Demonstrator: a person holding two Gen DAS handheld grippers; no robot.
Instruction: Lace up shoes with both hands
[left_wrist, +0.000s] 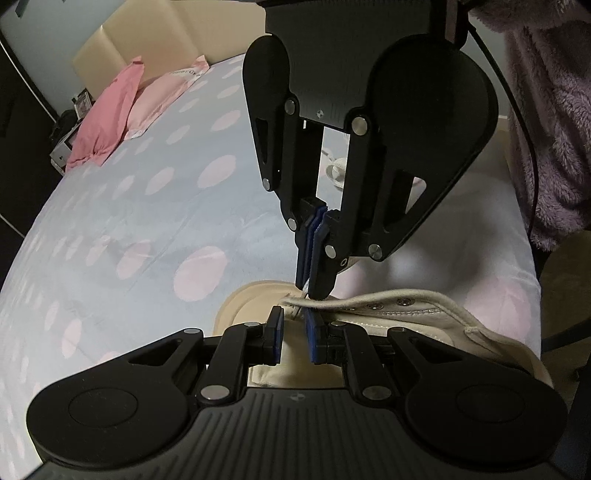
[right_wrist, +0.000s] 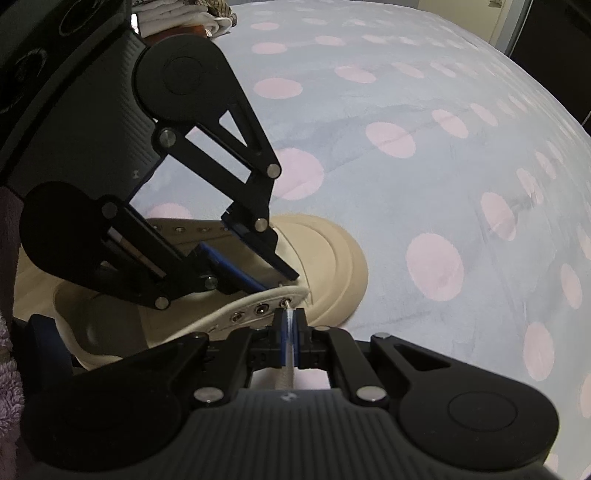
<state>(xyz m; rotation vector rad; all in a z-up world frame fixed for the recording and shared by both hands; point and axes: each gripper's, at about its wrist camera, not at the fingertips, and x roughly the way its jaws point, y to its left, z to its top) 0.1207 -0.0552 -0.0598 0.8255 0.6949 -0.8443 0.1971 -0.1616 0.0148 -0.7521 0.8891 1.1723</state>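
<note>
A cream high-top shoe (left_wrist: 424, 325) (right_wrist: 332, 258) lies on the bed with its throat open. In the right wrist view my right gripper (right_wrist: 290, 319) is shut on the white lace tip (right_wrist: 290, 314), right at the front eyelet (right_wrist: 286, 302) of the near flap. More lace (right_wrist: 284, 382) trails back under its fingers. My left gripper (left_wrist: 294, 317) (right_wrist: 280, 282) reaches into the throat from the opposite side. Its jaws stand narrow on the front end of that same eyelet flap (left_wrist: 369, 301). In the left wrist view the right gripper (left_wrist: 310, 288) comes down from above, directly over the left fingertips.
The shoe rests on a pale blue bed cover with pink dots (left_wrist: 166, 203). Pink pillows (left_wrist: 110, 110) and a beige headboard (left_wrist: 147, 40) lie at the far end. A purple fleece sleeve (left_wrist: 554, 129) hangs at the right. Folded clothes (right_wrist: 184, 18) sit beyond the left gripper.
</note>
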